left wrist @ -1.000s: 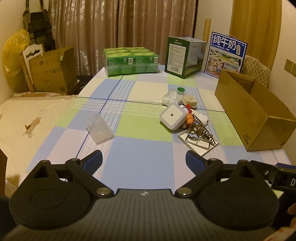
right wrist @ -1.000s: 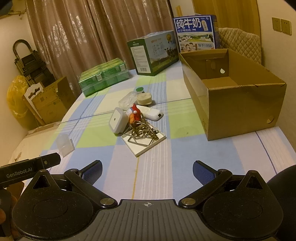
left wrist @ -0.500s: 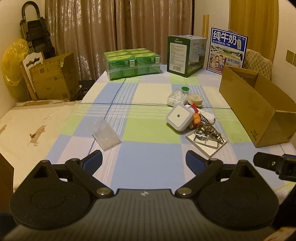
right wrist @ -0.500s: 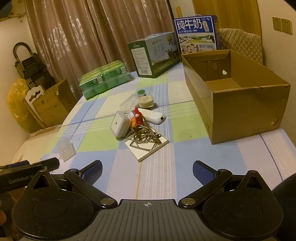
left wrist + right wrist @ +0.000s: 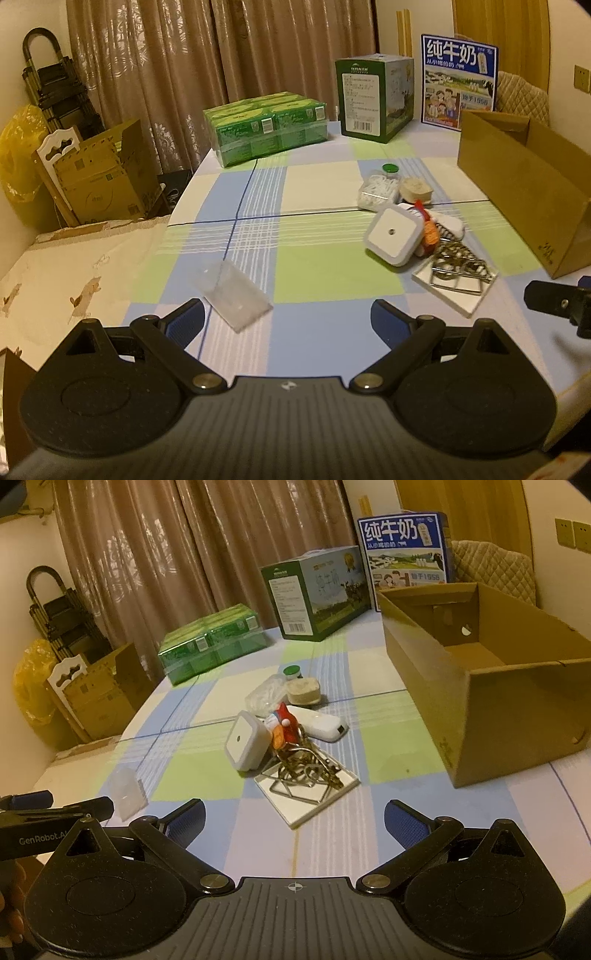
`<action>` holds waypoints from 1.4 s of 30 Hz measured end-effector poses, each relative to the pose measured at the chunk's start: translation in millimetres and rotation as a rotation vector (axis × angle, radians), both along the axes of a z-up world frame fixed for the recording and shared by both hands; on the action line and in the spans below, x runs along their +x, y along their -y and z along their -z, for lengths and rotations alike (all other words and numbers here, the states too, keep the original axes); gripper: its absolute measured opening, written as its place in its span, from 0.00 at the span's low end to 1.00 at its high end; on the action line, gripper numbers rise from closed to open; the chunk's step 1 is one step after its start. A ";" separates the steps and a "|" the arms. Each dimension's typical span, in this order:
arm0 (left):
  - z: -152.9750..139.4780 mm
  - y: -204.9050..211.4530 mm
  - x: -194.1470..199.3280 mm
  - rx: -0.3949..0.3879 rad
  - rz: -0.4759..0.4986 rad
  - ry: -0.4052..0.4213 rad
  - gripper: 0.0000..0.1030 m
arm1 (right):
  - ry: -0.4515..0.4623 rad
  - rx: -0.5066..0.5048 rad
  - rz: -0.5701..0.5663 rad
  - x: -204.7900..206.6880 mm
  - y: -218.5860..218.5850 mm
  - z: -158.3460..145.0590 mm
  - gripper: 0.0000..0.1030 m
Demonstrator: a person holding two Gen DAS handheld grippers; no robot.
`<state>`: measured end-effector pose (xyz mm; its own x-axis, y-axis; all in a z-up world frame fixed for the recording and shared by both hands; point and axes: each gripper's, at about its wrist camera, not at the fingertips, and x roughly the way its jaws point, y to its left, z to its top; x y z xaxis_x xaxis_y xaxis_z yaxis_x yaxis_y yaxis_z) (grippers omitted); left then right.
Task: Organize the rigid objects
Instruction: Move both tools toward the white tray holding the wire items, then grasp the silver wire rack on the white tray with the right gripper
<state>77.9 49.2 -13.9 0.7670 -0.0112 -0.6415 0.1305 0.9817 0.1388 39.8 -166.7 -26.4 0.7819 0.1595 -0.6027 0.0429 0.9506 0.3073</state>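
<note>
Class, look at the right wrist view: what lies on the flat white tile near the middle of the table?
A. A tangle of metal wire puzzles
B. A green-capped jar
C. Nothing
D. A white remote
A: the tangle of metal wire puzzles sits on the white tile; the green-capped jar and white remote rest farther back on the tablecloth.

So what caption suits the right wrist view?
Open right gripper faces a pile of small objects beside an empty cardboard box.
</note>
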 end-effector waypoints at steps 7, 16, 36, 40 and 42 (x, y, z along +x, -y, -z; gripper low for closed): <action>8.2 -8.4 42.2 0.020 0.046 -0.002 0.92 | 0.003 -0.025 0.050 29.8 -18.2 14.4 0.97; 35.3 -25.4 79.0 -0.051 0.036 -0.067 0.91 | -0.033 -0.081 0.124 73.3 -40.6 39.1 0.85; 43.2 -24.5 95.1 -0.170 0.034 -0.127 0.91 | -0.130 -0.128 0.235 123.6 -52.3 72.7 0.65; 43.9 -22.4 95.0 -0.172 0.041 -0.127 0.91 | -0.121 -0.122 0.193 117.7 -44.3 68.4 0.64; 44.6 -21.0 94.5 -0.168 0.047 -0.128 0.91 | -0.105 -0.123 0.167 112.4 -41.2 62.0 0.63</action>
<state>172.4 70.2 -58.5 0.6758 -0.1596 -0.7196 0.1824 0.9821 -0.0465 152.2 -125.5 -88.5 0.7232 -0.0466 -0.6891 0.2288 0.9575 0.1754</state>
